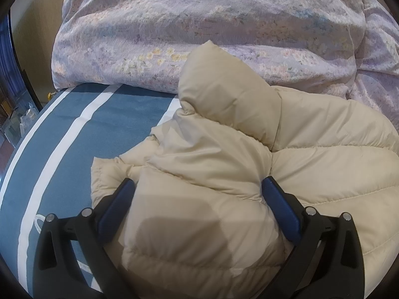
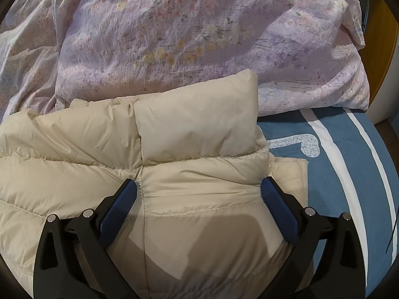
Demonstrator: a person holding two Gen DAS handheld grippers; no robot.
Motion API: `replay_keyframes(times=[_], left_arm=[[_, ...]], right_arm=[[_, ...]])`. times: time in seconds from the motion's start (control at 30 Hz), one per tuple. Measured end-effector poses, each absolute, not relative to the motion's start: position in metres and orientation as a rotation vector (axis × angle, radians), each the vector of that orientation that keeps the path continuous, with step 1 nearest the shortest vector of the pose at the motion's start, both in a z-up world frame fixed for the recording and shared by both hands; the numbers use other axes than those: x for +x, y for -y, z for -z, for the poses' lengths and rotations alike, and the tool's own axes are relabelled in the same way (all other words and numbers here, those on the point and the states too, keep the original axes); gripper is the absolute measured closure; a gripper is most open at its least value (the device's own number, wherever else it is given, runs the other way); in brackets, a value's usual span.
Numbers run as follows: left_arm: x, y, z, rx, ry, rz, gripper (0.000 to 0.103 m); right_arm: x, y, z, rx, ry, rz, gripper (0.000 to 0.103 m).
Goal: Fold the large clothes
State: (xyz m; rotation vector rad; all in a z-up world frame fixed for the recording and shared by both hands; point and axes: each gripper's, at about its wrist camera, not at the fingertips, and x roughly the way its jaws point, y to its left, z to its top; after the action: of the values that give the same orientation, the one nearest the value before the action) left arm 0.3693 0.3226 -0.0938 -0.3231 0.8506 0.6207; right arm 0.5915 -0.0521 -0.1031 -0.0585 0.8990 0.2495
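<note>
Jacket, a cream quilted puffer, lies on a bed, on a blue sheet with white stripes, and fills the space in front of both pairs of tongs. Beyond it, at the far side of each view, a lilac floral duvet is heaped up, and the jacket's far edge meets it.

In the left wrist view, the left tongs are spread wide, with a thick puff of the jacket bulging up between the two blue pads. The fabric touches both pads, yet whether they actually squeeze it cannot be told. Ahead of these tongs and a little to their right, a padded part of the jacket stands up above the rest. To their left the jacket's edge ends and the striped sheet shows bare.

In the right wrist view, the right tongs are likewise spread wide, astride a quilted panel with a seam running just inside the left pad. The cloth fills the gap between the pads; a true pinch cannot be confirmed here either. Straight ahead, a padded flap rises against the duvet. To the right of these tongs a thin flat edge of the jacket lies on the sheet, near a white printed mark.
</note>
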Motion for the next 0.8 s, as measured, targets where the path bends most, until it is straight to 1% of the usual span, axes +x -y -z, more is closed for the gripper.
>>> replay_keyframes(times=[0.17, 0.3, 0.4, 0.53, 0.6, 0.73, 0.8], left_arm=[[0.362, -0.315, 0.086, -0.314, -0.880, -0.630, 0.002], [0.324, -0.307, 0.061, -0.360, -0.836, -0.553, 0.002], [0.285, -0.317, 0.048, -0.455, -0.812, -0.530, 0.002], [0.252, -0.335, 0.058, -0.655, -0.818, -0.472, 0.003], [0.241, -0.336, 0.067, -0.733, -0.820, -0.434, 0.005], [0.236, -0.327, 0.080, -0.779, -0.842, -0.382, 0.015], [0.233, -0.324, 0.082, -0.781, -0.837, -0.382, 0.016]], right_arm=[[0.573, 0.058, 0.093, -0.076, -0.909, -0.234, 0.001], [0.535, 0.089, 0.065, -0.033, -0.860, -0.281, 0.001], [0.515, 0.130, 0.051, 0.058, -0.860, -0.258, 0.001], [0.506, 0.170, 0.065, 0.273, -0.981, -0.335, 0.001], [0.501, 0.179, 0.076, 0.333, -1.021, -0.373, 0.001], [0.498, 0.185, 0.096, 0.402, -1.085, -0.421, 0.001], [0.492, 0.185, 0.100, 0.415, -1.085, -0.434, 0.001]])
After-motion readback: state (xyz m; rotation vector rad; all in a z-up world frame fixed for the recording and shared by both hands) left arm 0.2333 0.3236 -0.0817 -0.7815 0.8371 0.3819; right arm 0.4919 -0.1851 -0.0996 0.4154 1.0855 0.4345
